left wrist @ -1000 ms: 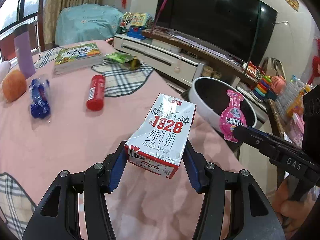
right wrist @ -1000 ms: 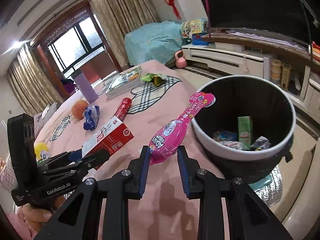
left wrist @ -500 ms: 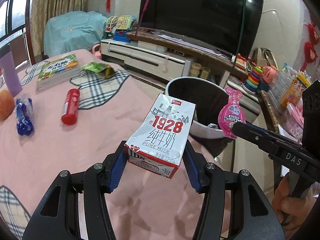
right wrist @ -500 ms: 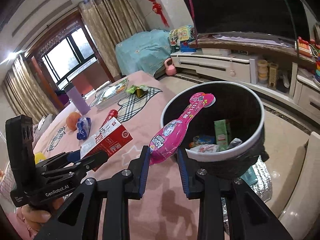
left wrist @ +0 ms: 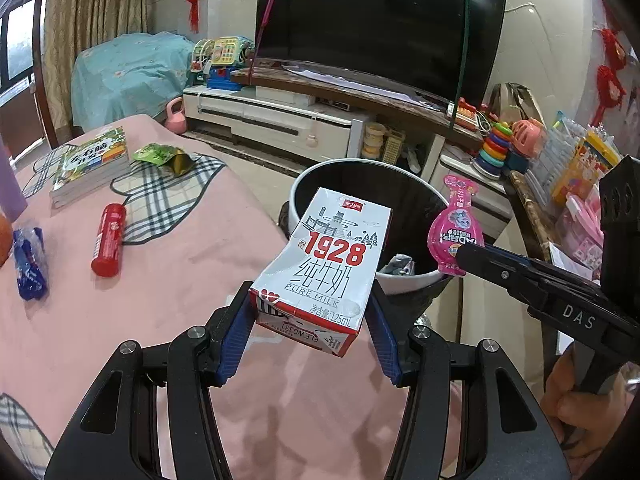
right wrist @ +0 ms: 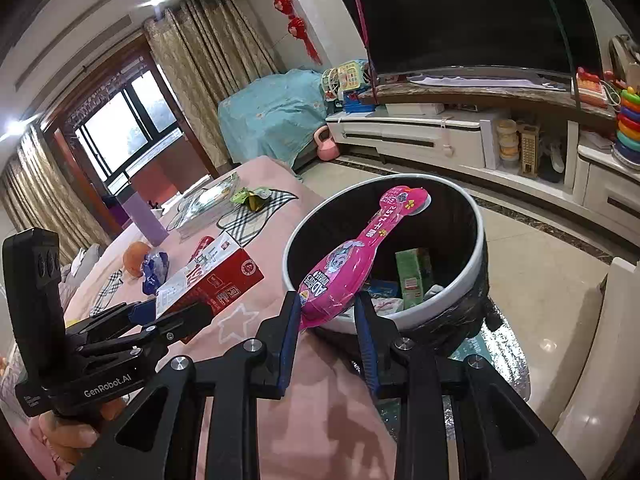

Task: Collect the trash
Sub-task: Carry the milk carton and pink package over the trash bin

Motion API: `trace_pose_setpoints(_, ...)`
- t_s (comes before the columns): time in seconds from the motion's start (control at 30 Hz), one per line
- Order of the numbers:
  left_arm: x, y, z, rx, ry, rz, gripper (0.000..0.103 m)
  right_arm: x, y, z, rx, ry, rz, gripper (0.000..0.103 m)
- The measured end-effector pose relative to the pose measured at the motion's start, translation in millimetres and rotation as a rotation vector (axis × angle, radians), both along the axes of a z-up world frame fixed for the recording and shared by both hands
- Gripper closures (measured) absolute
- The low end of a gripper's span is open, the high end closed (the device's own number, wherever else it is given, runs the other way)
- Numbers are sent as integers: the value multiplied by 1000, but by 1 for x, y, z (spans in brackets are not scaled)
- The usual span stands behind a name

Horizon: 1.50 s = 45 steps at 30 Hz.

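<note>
The left gripper (left wrist: 310, 334) has its jaws clamped on the sides of a dented milk carton (left wrist: 325, 268), held in the air over the edge of the pink-covered counter (left wrist: 168, 280), just short of the white-rimmed trash bin (left wrist: 404, 280). The right gripper (right wrist: 327, 322) has its jaws pinched on the wide end of a pink pouch (right wrist: 352, 264), whose long neck reaches out over the mouth of the bin (right wrist: 472, 264), where a green box (right wrist: 412, 276) and other scraps already lie. Against a second ago, both grippers have come nearer the bin, which now fills more of each view, and the pouch hangs over the opening rather than beside the rim.
</note>
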State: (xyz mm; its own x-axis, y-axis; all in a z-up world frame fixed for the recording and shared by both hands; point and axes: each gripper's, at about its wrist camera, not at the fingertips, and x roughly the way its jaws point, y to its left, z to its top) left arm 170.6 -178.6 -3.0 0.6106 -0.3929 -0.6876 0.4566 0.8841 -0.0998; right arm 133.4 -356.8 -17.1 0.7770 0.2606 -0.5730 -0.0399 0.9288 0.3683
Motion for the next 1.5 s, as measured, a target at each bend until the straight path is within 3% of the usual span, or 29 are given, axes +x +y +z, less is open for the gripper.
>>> trace_pose_setpoints(1.5, 53, -52, -9, 60, 25, -33, 52, 50, -31, -11, -37, 71, 4, 75)
